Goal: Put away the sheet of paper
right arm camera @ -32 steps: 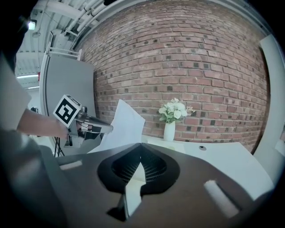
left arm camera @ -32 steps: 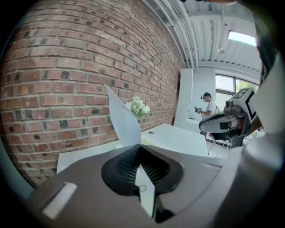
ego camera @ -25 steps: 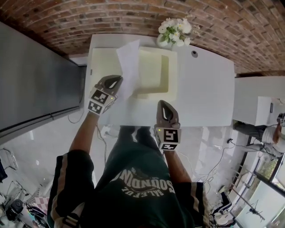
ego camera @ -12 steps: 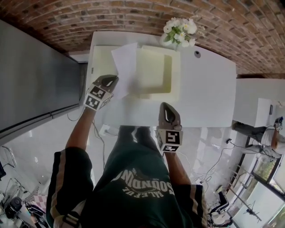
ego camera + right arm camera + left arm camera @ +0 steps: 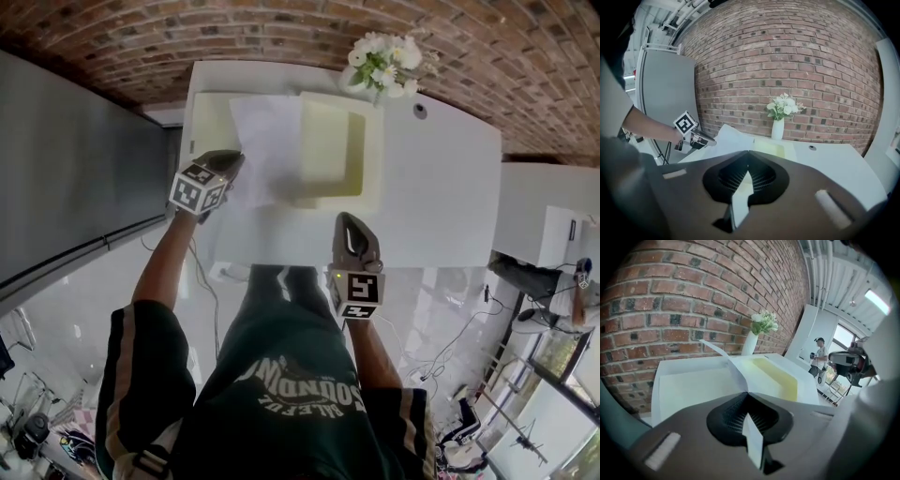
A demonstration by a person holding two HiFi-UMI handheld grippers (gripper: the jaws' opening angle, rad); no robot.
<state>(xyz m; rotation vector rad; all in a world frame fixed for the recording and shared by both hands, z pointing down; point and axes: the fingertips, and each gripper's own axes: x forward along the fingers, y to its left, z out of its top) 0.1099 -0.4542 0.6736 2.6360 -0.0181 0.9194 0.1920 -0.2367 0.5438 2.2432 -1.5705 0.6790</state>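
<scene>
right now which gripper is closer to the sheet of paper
Left. The left gripper is clamped on the sheet of paper; the right gripper hangs apart from it, near the front edge of the table.

One sheet (image 5: 267, 141), one box (image 5: 339, 150), one vase (image 5: 777, 129) of flowers (image 5: 785, 105), one tabletop (image 5: 441, 187). Two tools: left tool (image 5: 232, 161), right tool (image 5: 348, 219). One brick wall (image 5: 281, 37), one grey cabinet (image 5: 75, 169), one person (image 5: 819, 357) far off.
</scene>
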